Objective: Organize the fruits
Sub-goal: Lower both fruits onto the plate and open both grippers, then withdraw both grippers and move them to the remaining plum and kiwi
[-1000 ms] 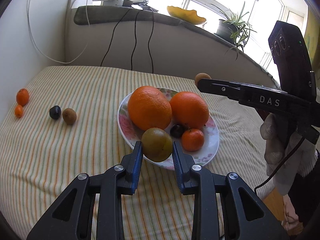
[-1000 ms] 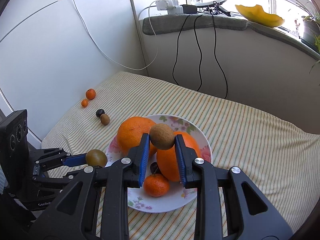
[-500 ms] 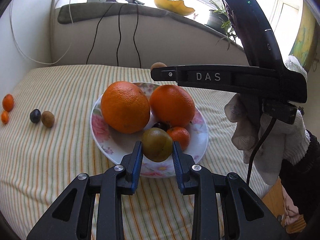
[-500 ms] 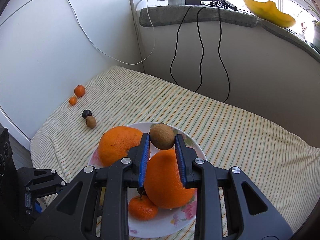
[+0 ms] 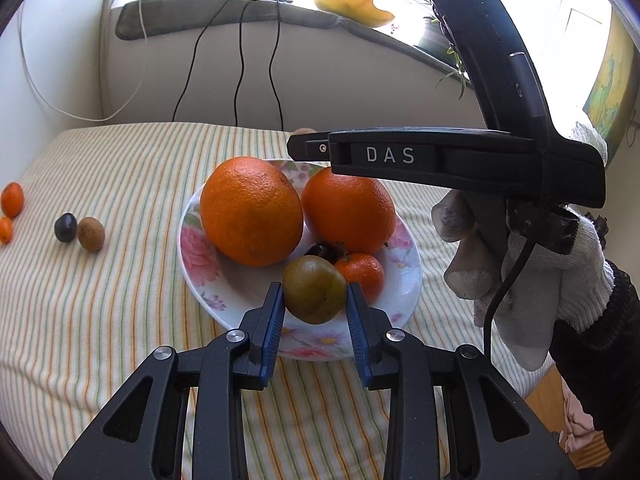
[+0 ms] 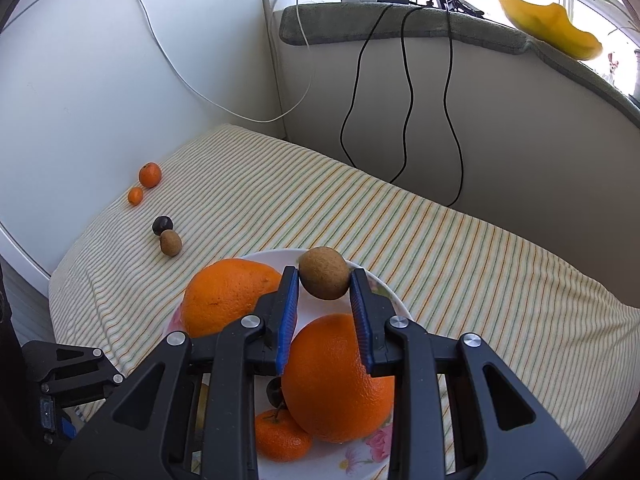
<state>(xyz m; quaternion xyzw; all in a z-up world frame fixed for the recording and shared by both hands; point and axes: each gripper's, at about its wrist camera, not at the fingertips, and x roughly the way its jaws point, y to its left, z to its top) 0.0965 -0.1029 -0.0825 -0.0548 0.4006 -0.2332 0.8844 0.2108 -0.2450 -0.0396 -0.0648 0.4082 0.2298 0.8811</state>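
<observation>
Plate (image 5: 183,240), floral, sits mid-way on the striped cloth (image 5: 100,320). It already carries two large oranges (image 5: 251,211), a mandarin (image 5: 360,274) and a dark fruit (image 5: 326,250) tucked between them.

Left gripper (image 5: 315,292) is tilted down at the plate's near edge, with a green-brown fruit (image 5: 315,295) between its fingers, low over the bare patch in front of the mandarin. That is likely the only free spot on this side, since the oranges fill the middle.

Right gripper (image 6: 325,276) is also angled down. It reaches across from the right, over one orange, with a kiwi (image 6: 324,279) at its fingertips by the plate's far rim. The gloved right hand (image 5: 520,260) wraps its handle from below. The two approaches are probably split near and far so the tools do not meet.

Both sets of fingers have just been easing apart, each with its fruit between the pads. The pads sit right at the fruit's sides. Cannot tell whether they press or have let go.

Judgement: this is the release step, both fruits being set down at once. Roll risk for the kiwi, being so close to the rim and beside a curved orange.

Not yet collected on the cloth, well off to the left: two small mandarins (image 5: 12,199), a dark fruit (image 5: 66,227) and a second kiwi (image 5: 91,234).
</observation>
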